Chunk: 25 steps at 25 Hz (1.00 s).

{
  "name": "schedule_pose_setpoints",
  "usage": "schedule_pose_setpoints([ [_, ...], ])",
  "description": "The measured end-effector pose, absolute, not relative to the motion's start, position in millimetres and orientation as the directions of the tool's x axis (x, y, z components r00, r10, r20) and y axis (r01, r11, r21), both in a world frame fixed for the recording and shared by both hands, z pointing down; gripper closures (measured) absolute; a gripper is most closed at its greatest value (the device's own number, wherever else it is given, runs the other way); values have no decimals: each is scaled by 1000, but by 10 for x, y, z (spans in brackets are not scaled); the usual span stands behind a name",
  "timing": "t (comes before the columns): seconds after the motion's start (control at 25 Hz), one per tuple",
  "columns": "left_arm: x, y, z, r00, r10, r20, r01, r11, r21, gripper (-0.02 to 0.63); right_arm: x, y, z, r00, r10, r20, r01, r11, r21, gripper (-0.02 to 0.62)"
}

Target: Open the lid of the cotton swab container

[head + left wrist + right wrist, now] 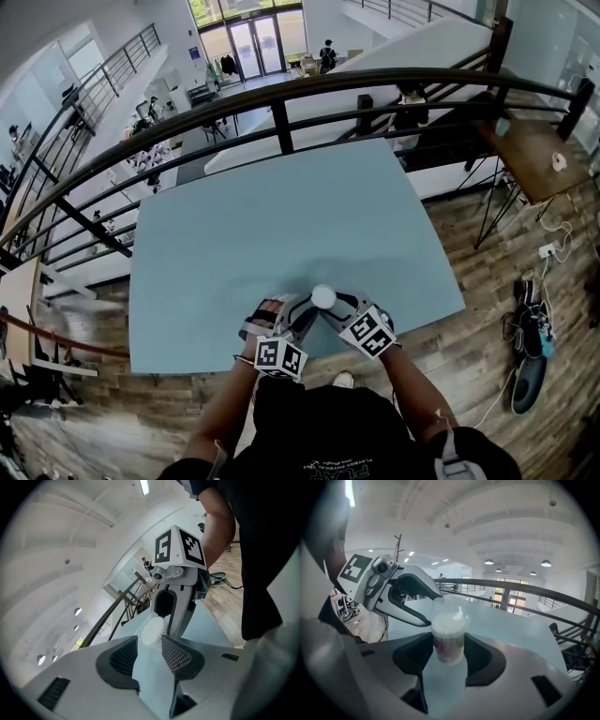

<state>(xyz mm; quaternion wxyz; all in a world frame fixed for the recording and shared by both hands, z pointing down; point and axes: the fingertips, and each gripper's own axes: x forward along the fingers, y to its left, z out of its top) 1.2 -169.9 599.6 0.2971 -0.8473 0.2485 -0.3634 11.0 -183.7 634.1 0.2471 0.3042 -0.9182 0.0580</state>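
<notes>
The cotton swab container (pixel 323 297) is a small clear tub with a pink label, full of white swabs, held above the front part of the light blue table (pixel 281 234). My right gripper (pixel 449 652) is shut on the tub's body (pixel 449 641), holding it upright. Its clear lid (pixel 446 606) stands tilted up behind the swab tops. My left gripper (pixel 149 645) is open; the swab tops (pixel 152 631) sit just past its fingertips, with the pads apart from them. In the head view the left gripper (pixel 298 317) and right gripper (pixel 335 307) meet at the tub.
The table's front edge (pixel 281 361) lies just under both grippers, close to the person's body. A dark metal railing (pixel 281 122) runs behind the table. A wooden side table (pixel 530 155) stands at the right, and cables and shoes (pixel 530 328) lie on the wooden floor.
</notes>
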Motion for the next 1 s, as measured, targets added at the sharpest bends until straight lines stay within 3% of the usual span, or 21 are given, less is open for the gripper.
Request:
schedule_pose_setpoints([
  [1.0, -6, -1802, 5666, 604, -707, 368, -294, -627, -721, 448, 18, -1727, 6440, -672, -508, 539, -531, 838, 127, 377],
])
